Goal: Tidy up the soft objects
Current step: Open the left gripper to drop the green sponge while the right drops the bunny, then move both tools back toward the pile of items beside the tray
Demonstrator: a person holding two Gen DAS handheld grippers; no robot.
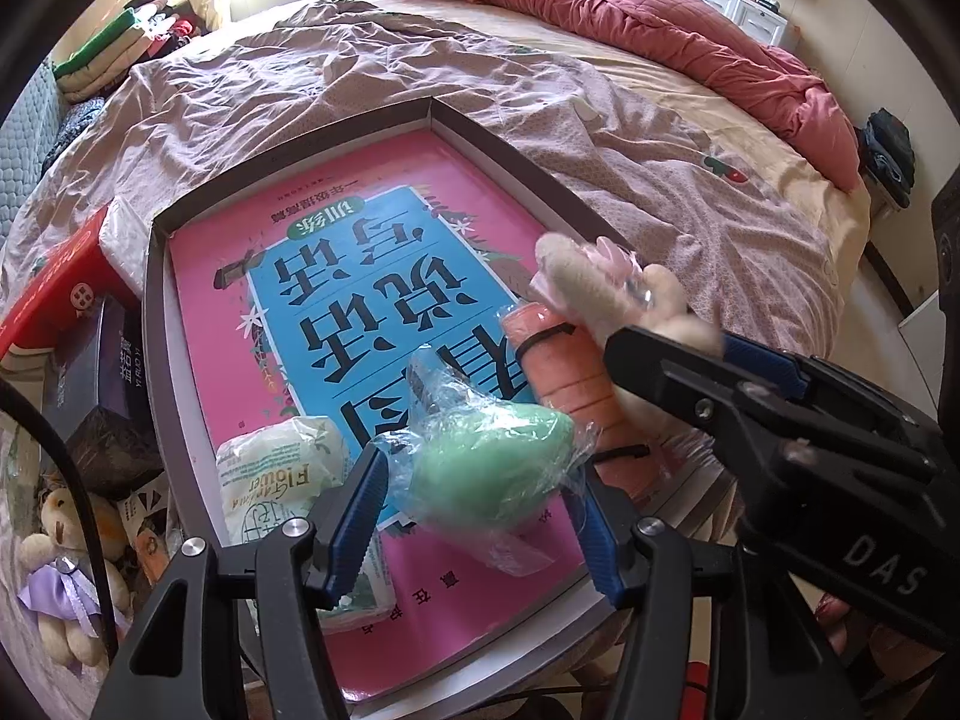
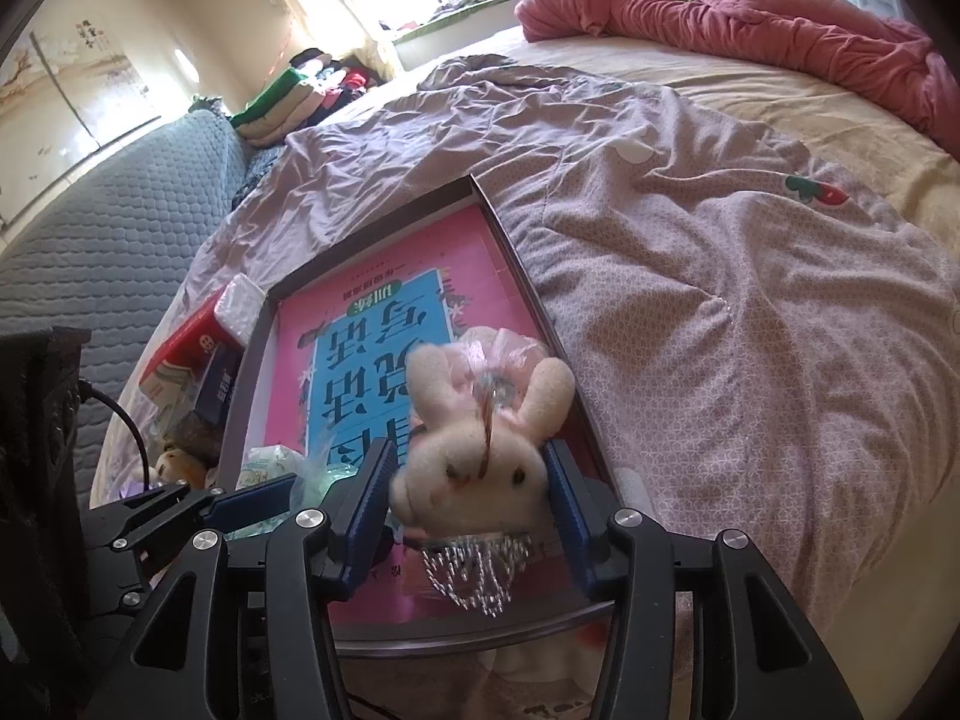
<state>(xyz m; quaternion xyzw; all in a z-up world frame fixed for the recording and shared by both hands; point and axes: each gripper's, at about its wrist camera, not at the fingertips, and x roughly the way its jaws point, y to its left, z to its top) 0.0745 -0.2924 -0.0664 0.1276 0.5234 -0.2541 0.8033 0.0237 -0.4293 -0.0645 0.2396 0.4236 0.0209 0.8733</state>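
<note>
From the left wrist camera, the left gripper [image 1: 480,492] has a green soft object wrapped in clear plastic [image 1: 498,468] between its blue pads, jaws about half apart and closed on its sides, above a shallow grey tray [image 1: 288,180] lined with a pink and blue book cover [image 1: 336,300]. A white tissue pack printed "Flower" [image 1: 282,480] lies in the tray's near corner, and an orange roll [image 1: 564,378] lies along its right side. The right gripper [image 1: 714,348] reaches in from the right with the pale plush bunny [image 1: 600,282] at its tip. Outside the tray on the left sit a red box [image 1: 54,294] and a small teddy bear with a purple bow [image 1: 66,570].

The right wrist camera alone shows the bunny's face [image 2: 480,468]: it sits between the right gripper's [image 2: 474,504] fingers, jaws about half apart and flanking its head, over the tray's [image 2: 534,300] right part; whether the pads press it I cannot tell. A beaded silver fringe [image 2: 474,570] hangs below it. The left gripper [image 2: 258,498] appears at the left edge. The bed's pink sheet [image 2: 720,300] lies around the tray.
</note>
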